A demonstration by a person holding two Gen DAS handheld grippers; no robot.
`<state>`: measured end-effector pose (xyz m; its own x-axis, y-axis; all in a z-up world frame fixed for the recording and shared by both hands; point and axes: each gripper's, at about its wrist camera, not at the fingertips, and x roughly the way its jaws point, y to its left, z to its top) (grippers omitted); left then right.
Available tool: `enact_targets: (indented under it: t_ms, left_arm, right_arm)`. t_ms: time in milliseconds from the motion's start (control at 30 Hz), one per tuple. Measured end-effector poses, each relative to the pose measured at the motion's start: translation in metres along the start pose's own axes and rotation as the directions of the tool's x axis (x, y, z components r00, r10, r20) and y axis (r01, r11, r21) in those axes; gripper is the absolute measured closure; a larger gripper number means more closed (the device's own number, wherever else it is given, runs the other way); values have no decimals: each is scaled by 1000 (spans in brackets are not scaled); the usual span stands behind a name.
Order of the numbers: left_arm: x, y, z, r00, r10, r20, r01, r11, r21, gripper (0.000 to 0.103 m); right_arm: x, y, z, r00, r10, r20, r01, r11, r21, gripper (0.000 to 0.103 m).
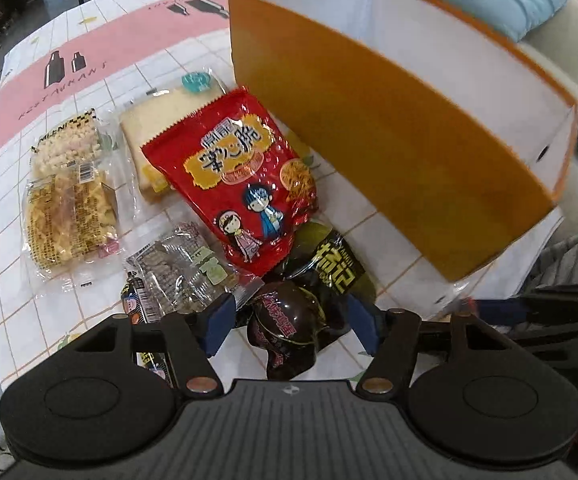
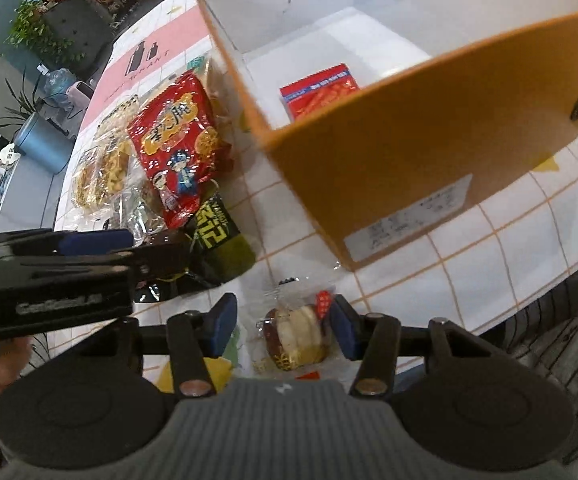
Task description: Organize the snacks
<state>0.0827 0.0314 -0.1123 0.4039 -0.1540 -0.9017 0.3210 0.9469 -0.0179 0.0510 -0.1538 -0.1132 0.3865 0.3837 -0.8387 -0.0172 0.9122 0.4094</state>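
Snacks crowd the table (image 1: pixel 89 60) in the left wrist view, heaped beside an orange box (image 1: pixel 389 152) with a white inside. A red cartoon bag (image 1: pixel 241 176) lies on top of a wrapped cake slice (image 1: pixel 157 120); two clear packs of yellow puffed bits (image 1: pixel 69 200) sit further left, and a clear pack of dark bars (image 1: pixel 181 272) is near the front. The left hand-held gripper (image 1: pixel 289 320) has its blue pads spread wide, with a dark wrapped snack (image 1: pixel 285 320) between them; neither pad presses on it. A black and yellow packet (image 1: pixel 337 264) lies just behind it.

The right wrist view looks into the orange box (image 2: pixel 409 152), where a small red packet (image 2: pixel 321 88) lies on the floor. The right hand-held gripper (image 2: pixel 279 326) stands apart around a clear-wrapped pastry (image 2: pixel 297 336) on the table; whether the pads touch the wrapper I cannot tell. The left hand-held gripper (image 2: pixel 149 248) reaches in from the left, over the black and yellow packet (image 2: pixel 217 232).
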Motion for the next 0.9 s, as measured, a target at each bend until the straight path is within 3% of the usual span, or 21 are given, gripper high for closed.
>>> enact_targets:
  t_ms: [133,267,467,633,733,900]
  left_arm:
    - [10,-17,-2,998,68,-11,-66,995,79,24]
    - [10,-26,-3,996,83,15,-84,991,108,33]
    - [7,-23,-4,997,69,17,-70,994,78,39]
    - [-3,-14,0,997,80,-15,-79,997,22,59]
    - [-6,-9,-2,998,53,-41,-53,999,-9,60]
    - [-8,-12,-6,995,74,-59,-74,997,6,56]
  right_arm:
    - [1,-5,4,1000,15,-13,-15,1000,5,57]
    - [2,-6,6,999,25,-21,-25,1000,-11,65]
    - [4,-4,11,999,32,-22,-33,999,-26,66]
    - [4,-1,10,999,32,-20,-33,998,-54,65]
    - [6,-2,11,997,57,-42,-58,998,-31,65]
    - [7,4,9,998,45,-36,-47,997,-58,65]
